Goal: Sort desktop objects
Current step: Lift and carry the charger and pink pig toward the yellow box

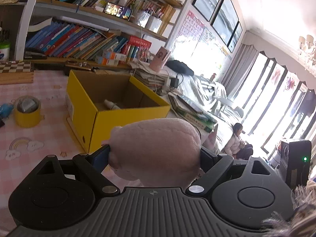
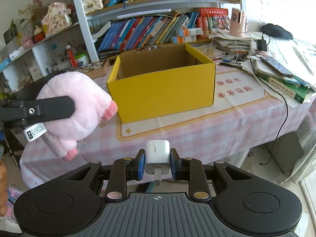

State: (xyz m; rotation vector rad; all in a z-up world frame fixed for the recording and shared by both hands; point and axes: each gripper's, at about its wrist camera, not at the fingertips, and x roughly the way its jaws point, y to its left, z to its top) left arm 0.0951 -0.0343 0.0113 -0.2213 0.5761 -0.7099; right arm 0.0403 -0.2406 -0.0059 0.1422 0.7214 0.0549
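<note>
Left claw (image 1: 155, 154) pinches pink plush toy (image 1: 156, 148) between its pads, held in the air near yellow box (image 1: 118, 122). Right claw (image 2: 157, 164) grips white charger (image 2: 157, 156), prongs toward camera, off the bench (image 2: 197, 130) edge; box stands farther back on bench, open-topped.

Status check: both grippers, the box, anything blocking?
Left gripper shut on plush. Right gripper shut on charger. Box open on table, small bottle inside. Nothing blocking.

Shelving: white-framed bookshelf (image 2: 138, 25), crammed with books.
Wall: framed pictures (image 1: 219, 9).
Windows: tall, curtained (image 1: 276, 98), glare very bright.
</note>
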